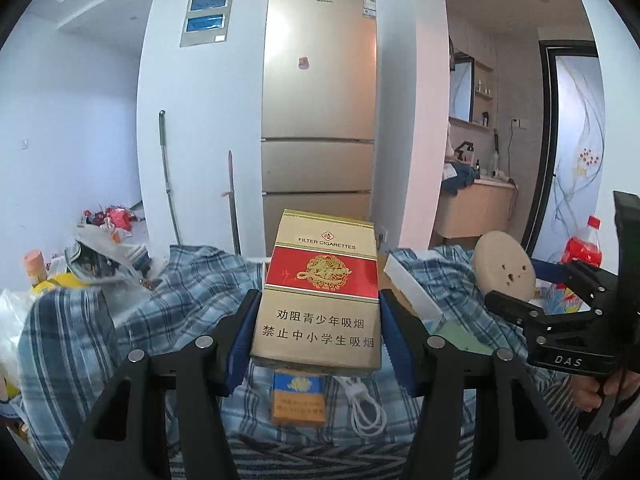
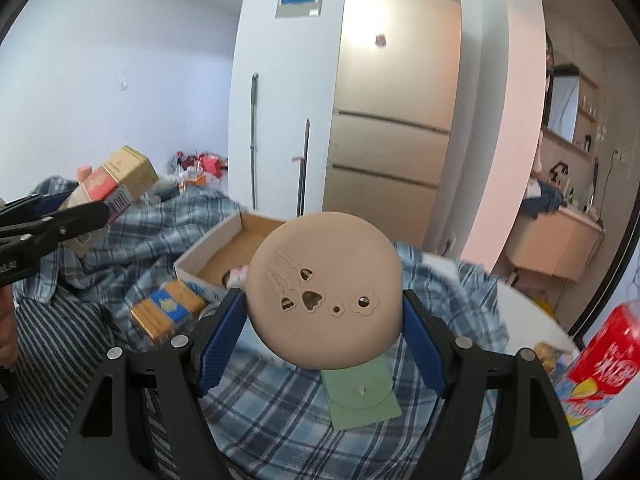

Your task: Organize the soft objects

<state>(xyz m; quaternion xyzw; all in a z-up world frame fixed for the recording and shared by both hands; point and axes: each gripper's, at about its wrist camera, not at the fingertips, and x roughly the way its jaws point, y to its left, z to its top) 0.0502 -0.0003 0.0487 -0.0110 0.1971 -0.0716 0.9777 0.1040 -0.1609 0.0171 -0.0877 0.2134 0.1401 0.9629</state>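
Observation:
My left gripper is shut on a gold and red cigarette pack and holds it upright above the plaid cloth. The pack also shows in the right wrist view at the left. My right gripper is shut on a round tan soft disc with cut-out shapes, held above the cloth. The disc also shows in the left wrist view. An open cardboard box lies behind on the cloth.
An orange and blue pack and a white cable lie on the cloth. A green pouch lies under the disc. A red bottle stands at the right. A fridge and a mop stand behind.

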